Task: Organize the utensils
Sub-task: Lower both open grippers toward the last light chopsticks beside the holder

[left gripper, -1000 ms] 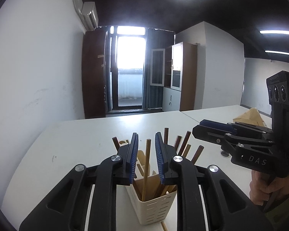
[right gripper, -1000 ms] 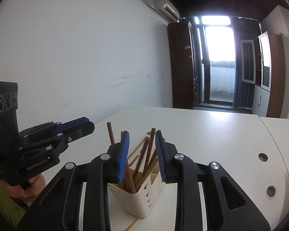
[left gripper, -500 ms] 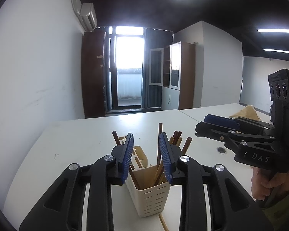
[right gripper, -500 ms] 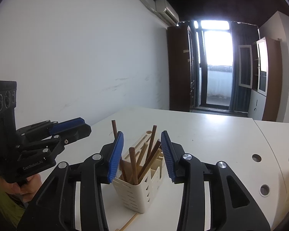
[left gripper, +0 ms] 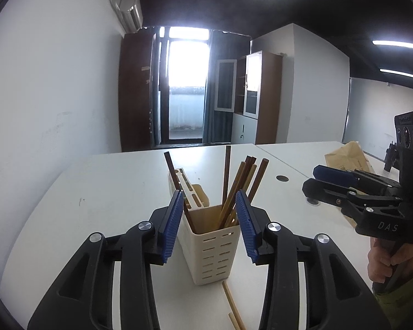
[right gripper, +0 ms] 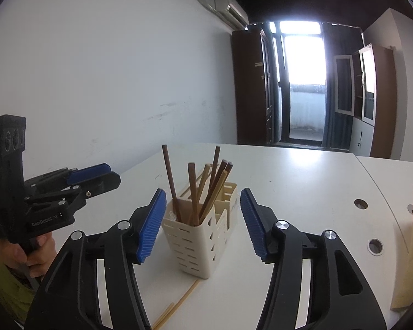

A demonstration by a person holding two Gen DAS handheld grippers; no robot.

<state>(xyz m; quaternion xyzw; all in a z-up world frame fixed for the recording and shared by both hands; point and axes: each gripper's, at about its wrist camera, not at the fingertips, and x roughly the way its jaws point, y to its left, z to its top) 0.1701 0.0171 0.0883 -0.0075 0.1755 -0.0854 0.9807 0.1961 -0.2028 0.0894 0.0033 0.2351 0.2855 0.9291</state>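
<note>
A cream slotted utensil holder stands on the white table with several brown and tan chopsticks upright in it. My left gripper hovers just in front of the holder, its jaws opening, blue pads apart and touching nothing. My right gripper faces the holder from the other side, its jaws opening wider too, nothing pressed between them. Two loose light chopsticks lie on the table at the holder's foot. Each gripper shows at the edge of the other's view, held by a hand.
A brown paper bag lies on the table to the right. Round cable holes dot the table top. A white wall runs along the left; a door and cabinets stand at the far end.
Both grippers have let go of the chopsticks they pinched; those now stand in the holder. Both sets of jaws have spread and both grippers have sunk and drawn back a little.
</note>
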